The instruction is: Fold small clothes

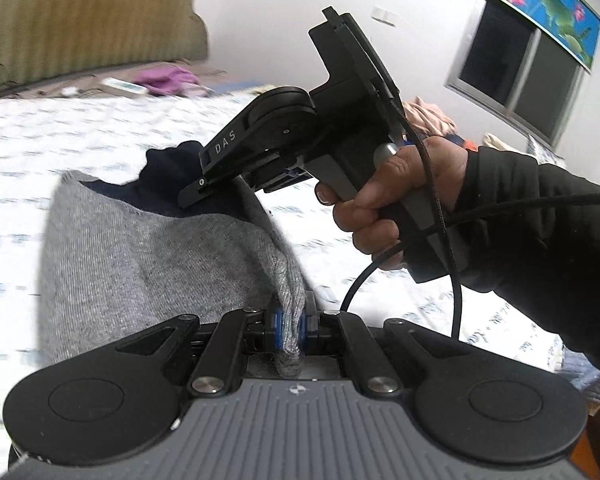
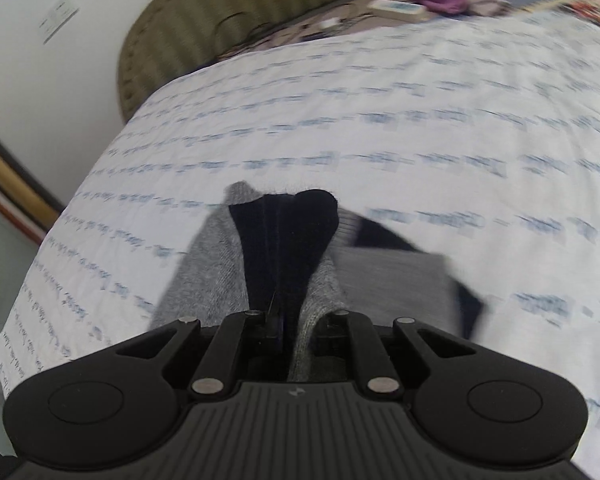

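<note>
A small grey knit garment with a dark navy band hangs lifted above the bed. My left gripper is shut on a bunched grey edge of it. My right gripper, held in a hand, is shut on the navy end of the same garment, up and ahead of the left one. In the right wrist view the right gripper pinches navy and grey cloth, and the rest of the garment trails down to the right, blurred.
The bed has a white sheet with blue print. A green striped headboard cushion, a purple cloth and a small box lie at the far end. A window is on the right wall.
</note>
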{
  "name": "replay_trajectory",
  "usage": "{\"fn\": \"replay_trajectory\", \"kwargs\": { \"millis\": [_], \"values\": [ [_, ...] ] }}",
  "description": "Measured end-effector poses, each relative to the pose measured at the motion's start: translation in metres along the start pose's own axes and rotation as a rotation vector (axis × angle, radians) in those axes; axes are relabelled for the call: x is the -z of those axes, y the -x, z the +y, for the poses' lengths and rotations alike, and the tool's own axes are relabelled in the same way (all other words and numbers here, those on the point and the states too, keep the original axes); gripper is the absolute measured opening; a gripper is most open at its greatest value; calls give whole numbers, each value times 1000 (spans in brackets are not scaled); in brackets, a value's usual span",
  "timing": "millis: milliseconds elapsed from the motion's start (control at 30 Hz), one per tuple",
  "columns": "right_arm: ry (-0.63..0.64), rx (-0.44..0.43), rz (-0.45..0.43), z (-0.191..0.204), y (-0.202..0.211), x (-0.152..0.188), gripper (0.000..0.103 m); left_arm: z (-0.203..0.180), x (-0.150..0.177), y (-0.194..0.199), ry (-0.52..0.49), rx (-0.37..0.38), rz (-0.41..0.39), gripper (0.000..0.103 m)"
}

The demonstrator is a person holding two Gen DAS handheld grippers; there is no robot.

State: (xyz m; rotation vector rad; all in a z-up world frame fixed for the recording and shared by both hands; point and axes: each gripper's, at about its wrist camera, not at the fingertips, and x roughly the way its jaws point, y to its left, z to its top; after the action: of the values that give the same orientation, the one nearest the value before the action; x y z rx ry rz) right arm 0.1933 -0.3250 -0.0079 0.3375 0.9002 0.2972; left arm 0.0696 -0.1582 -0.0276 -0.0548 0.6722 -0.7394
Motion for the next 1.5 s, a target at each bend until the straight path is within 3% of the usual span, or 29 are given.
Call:
{"fn": "replay_trajectory", "kwargs": {
  "millis": [133, 333, 433, 500, 567, 600, 667, 733, 867, 933, 1000, 1100, 1333, 1500],
  "values": [
    [-35, 0, -9, -29, 5, 11, 11, -14, 3, -28, -14, 15, 36, 6],
    [-78, -50, -23, -48, 3, 19, 11, -16, 8, -63, -49, -22, 92, 7],
    [-122, -82, -24, -57, 1, 23, 13, -20, 10, -71, -91, -10, 119, 21],
    [-160, -102, -32, -63, 8, 24, 13, -21, 11, -67, -116, 26, 110, 39],
    [-184, -103, -60, -67, 23, 27, 13, -14, 10, -51, -115, 79, 86, 68],
    [-191, -95, -82, -67, 34, 30, 13, -9, 10, -39, -110, 88, 65, 70],
    [-179, -79, -123, -63, 59, 42, 13, 2, 11, -11, -110, 92, 25, 71],
    [-162, -84, -151, -55, 85, 61, 14, 14, 13, 13, -134, 48, -16, 72],
    [-196, -95, -141, -46, 111, 108, 15, 36, 36, 38, -242, -176, -29, 72],
    [-229, -96, -111, -45, 110, 130, 16, 49, 42, 34, -225, -231, 15, 71],
    [-269, -94, -88, -43, 104, 145, 16, 57, 45, 27, -223, -253, 39, 66],
    [-296, -110, -46, -39, 94, 161, 16, 49, 49, 25, -277, -232, 34, 67],
    [-334, -160, -50, -30, 93, 162, 17, 30, 63, 29, -347, -223, 59, 68],
    [-329, -123, -19, -25, 83, 161, 28, 37, 62, 18, -330, -270, 92, 68]
  ]
}}
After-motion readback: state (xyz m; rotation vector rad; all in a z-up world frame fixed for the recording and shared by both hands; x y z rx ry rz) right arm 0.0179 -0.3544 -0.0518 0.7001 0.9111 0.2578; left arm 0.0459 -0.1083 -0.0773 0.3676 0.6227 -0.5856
